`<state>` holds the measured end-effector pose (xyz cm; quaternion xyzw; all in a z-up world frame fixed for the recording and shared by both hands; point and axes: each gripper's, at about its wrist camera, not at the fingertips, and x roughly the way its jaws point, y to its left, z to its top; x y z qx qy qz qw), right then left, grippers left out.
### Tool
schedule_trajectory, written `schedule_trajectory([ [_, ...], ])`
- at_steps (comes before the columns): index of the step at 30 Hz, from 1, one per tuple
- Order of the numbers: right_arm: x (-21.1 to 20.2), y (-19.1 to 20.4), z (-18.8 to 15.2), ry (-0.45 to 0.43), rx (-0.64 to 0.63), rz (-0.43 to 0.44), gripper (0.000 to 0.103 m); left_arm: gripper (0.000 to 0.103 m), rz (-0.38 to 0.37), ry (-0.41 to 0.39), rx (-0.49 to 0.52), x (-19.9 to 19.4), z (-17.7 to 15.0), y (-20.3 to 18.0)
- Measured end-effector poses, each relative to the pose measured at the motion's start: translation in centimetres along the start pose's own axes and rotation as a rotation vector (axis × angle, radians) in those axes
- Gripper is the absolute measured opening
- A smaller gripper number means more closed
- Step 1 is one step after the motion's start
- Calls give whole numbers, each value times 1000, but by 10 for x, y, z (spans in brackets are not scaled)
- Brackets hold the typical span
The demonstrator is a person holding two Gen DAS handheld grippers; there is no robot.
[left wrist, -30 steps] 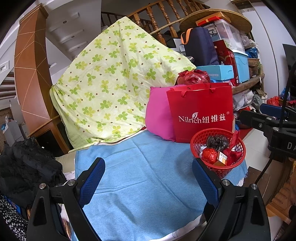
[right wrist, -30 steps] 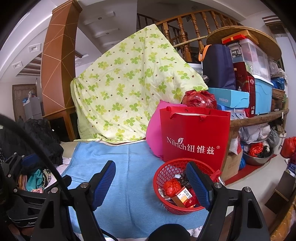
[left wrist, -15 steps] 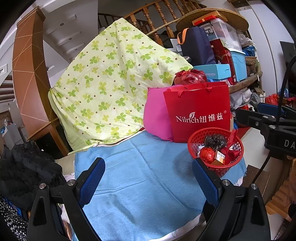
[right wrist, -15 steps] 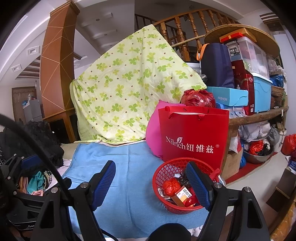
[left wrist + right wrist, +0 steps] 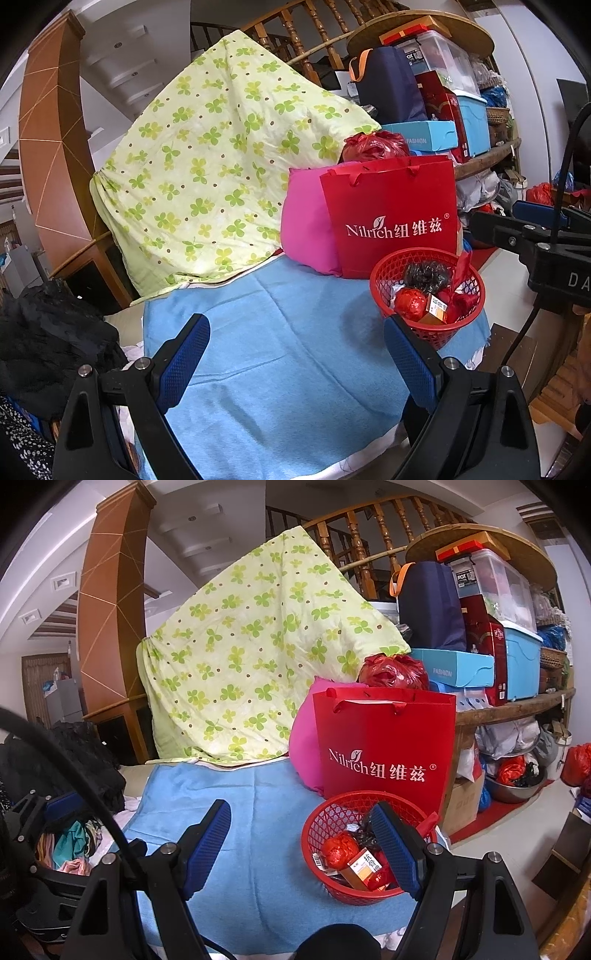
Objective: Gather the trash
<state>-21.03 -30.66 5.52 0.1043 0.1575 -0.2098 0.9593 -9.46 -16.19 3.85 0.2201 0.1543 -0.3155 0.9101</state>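
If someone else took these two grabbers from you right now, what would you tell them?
Left gripper: open, empty, above the blue cloth.
Right gripper: open, empty, by the red basket.
Trash: a red crumpled ball, a small orange box and black wrapping already lie in the basket, in front of the red paper bag.
Done: no loose trash shows on the cloth.
Left: probably nothing; check the spots hidden behind the fingers.

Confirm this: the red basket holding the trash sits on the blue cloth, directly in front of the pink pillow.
Not quite. The red basket with the trash does sit on the blue cloth, but directly behind it stands the red paper bag; the pink pillow is off to that bag's left. The right wrist view shows it.
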Motion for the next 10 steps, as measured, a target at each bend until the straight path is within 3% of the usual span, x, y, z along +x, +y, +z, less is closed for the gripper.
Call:
schedule_trajectory([
  [7, 10, -12, -3, 14, 23, -14, 82, 95, -54, -26, -19, 7, 1, -2],
  [10, 20, -17, -5, 27, 35, -23, 82, 95, -78, 16, -65, 31, -3, 7],
])
